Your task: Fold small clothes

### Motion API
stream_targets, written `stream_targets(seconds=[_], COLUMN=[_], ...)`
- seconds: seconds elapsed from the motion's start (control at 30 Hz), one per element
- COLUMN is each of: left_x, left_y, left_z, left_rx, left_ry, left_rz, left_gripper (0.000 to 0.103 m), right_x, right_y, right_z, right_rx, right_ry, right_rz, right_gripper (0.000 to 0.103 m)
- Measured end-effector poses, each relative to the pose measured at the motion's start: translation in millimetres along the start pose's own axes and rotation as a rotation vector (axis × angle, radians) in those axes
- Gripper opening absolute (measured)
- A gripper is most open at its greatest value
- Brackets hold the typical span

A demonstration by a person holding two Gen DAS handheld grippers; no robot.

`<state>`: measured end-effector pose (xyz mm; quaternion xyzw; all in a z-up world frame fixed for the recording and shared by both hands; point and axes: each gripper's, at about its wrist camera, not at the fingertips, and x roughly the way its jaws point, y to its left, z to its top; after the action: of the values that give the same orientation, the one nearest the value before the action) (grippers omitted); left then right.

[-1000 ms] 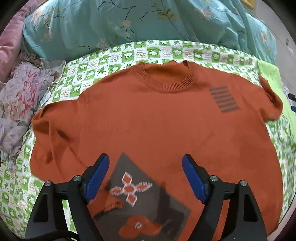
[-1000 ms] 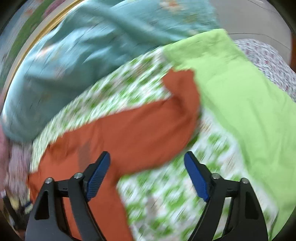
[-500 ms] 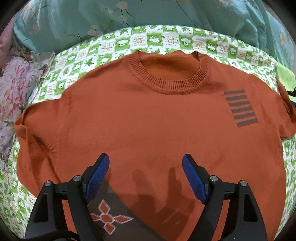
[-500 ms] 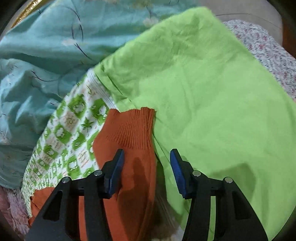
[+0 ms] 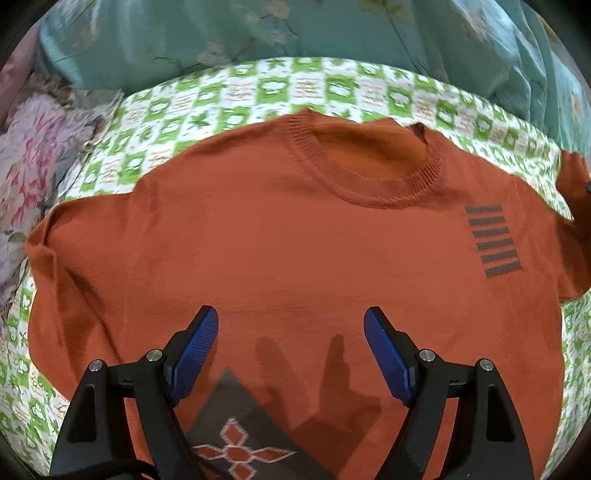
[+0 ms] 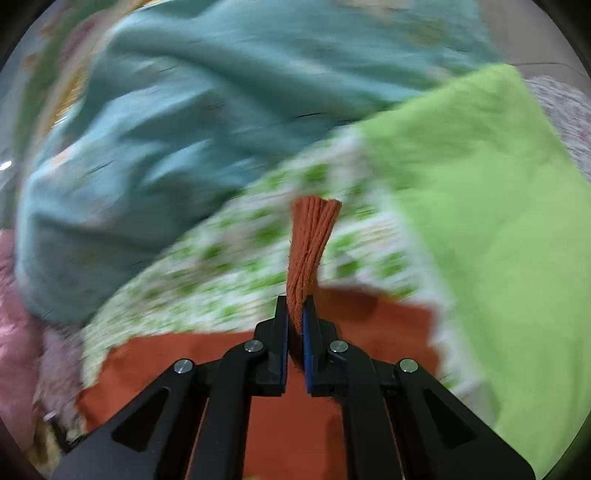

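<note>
An orange knit sweater lies flat, front up, on a green-and-white patterned sheet, collar at the far side, grey stripes on its right chest. My left gripper is open and empty above the sweater's lower middle. My right gripper is shut on the ribbed cuff of the sweater's sleeve, which sticks up bunched between the jaws. The rest of the sweater shows under the right gripper.
A teal floral quilt lies bunched along the far side and also shows in the right wrist view. Pink floral fabric sits at the left. A bright green cloth lies to the right of the sleeve.
My right gripper has closed on the sleeve cuff and lifted it, now moving fast. My left gripper has drifted a little back, staying open over the sweater.
</note>
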<state>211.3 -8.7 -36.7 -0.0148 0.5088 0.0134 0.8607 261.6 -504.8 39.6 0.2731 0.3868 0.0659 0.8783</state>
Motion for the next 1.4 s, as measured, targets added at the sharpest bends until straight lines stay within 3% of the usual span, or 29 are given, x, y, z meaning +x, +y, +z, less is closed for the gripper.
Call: stream_targets(seconds=[0.23,0.4,0.5,0.77,0.83,1.03,1.17,1.2,1.23,1.3,1.33,1.4], left_x=[-21,-29,-31,-15,-8,28,49,50,51,55,52,25], left_y=[40,67,79,85,81,56,46,46,43,39,38,38], left_z=[-10,-19,-24,-23,-19,-4,5,8,11,16,18,21], left_rx=[-0.034,-0.09,-0.118,-0.183,-0.191,-0.206,-0.24,-0.242,-0.236,-0.212,-0.202,-0.147], left_ry=[-0.022,-0.012,-0.005,0.036,0.046,0.095,0.095,0.08,0.06,0.063,0.057,-0.027], left_rz=[-0.045,-0.097,-0.13,-0.216,-0.236,-0.288,-0.279,-0.282,-0.299,-0.356,-0.366,-0.358], left_gripper=[0.082,0.082,0.082,0.082,0.082,0.082,0.079,0.071,0.048,0.013,0.011,0.009], right_x=[62,104,136,177,180,137,99,91,86,70,66,54], right_y=[147,223,251,250,249,219,191,185,181,167,165,152], right_z=[-82,-147,-175,-213,-218,-195,-180,-178,-177,-175,-175,-172], right_rx=[-0.095,-0.165,-0.213,-0.22,-0.196,-0.151,-0.119,-0.115,-0.113,-0.102,-0.096,-0.08], right_ry=[0.143,0.279,0.37,0.525,0.55,0.444,0.377,0.365,0.356,0.328,0.318,0.285], right_rz=[0.304,0.418,0.441,0.424,0.431,0.412,0.367,0.351,0.338,0.296,0.282,0.236], right_gripper=[0.007,0.007,0.007,0.012,0.026,0.03,0.03,0.03,0.03,0.03,0.03,0.03])
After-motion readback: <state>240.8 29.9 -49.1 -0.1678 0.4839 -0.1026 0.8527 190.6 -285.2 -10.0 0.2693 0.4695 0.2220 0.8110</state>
